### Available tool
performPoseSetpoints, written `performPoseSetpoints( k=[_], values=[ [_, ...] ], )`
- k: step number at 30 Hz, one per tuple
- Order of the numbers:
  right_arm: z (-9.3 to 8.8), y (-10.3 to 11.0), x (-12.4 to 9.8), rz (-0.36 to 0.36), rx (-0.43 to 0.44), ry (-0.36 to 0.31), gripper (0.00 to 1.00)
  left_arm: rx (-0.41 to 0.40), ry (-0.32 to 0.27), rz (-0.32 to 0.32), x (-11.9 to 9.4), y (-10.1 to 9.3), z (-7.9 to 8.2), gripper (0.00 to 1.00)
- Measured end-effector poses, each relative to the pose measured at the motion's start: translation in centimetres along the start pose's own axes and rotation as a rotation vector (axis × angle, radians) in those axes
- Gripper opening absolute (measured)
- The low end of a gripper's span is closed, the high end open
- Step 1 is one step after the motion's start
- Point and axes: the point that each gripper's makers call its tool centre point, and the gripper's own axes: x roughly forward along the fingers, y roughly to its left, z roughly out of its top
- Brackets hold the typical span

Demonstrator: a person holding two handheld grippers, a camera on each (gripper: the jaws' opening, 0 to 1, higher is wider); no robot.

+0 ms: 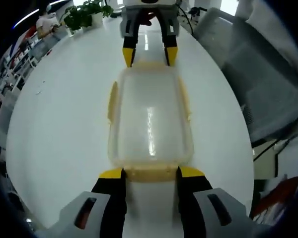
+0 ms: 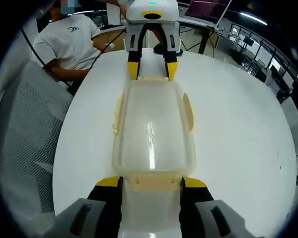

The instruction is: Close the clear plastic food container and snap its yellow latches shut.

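Note:
A clear plastic container (image 1: pixel 150 119) with its lid on lies lengthwise on the white table (image 1: pixel 64 119). Its yellow side latches (image 1: pixel 111 101) flare outward. My left gripper (image 1: pixel 151 173) is open at the near short end, its yellow-tipped jaws on either side of the end latch (image 1: pixel 150 174). At the far end the right gripper (image 1: pixel 149 55) faces it, jaws apart. In the right gripper view the container (image 2: pixel 151 131) appears from the other end. There my right gripper (image 2: pixel 152 182) is open around its end latch (image 2: pixel 151 183), and the left gripper (image 2: pixel 153 69) stands opposite.
A grey mesh chair (image 1: pixel 268 84) stands beside the table, seen too as the chair (image 2: pixel 25 129). Potted plants (image 1: pixel 84 16) sit at the table's far edge. A person in a white T-shirt (image 2: pixel 69 42) sits close to the table. Desks and monitors (image 2: pixel 208 10) lie beyond.

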Motion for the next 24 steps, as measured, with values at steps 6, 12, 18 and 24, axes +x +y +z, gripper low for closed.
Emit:
performPoseSetpoints(
  k=[6, 12, 18, 24],
  values=[
    [-0.1, 0.1, 0.1, -0.004, 0.008, 0.011, 0.43, -0.025, 0.002, -0.001, 0.0, 0.1, 0.2, 0.39],
    [0.0, 0.3, 0.0, 0.001, -0.007, 0.016, 0.37, -0.021, 0.013, 0.004, 0.0, -0.8, 0.1, 0.37],
    [0.3, 0.6, -0.1, 0.003, -0.028, 0.034, 0.37, -0.035, 0.022, 0.003, -0.5, -1.4, 0.0, 0.37],
    [1.0, 0.9, -1.2, 0.011, -0.028, 0.01, 0.37, -0.036, 0.022, 0.009, -1.9, -1.7, 0.2, 0.37]
  ],
)
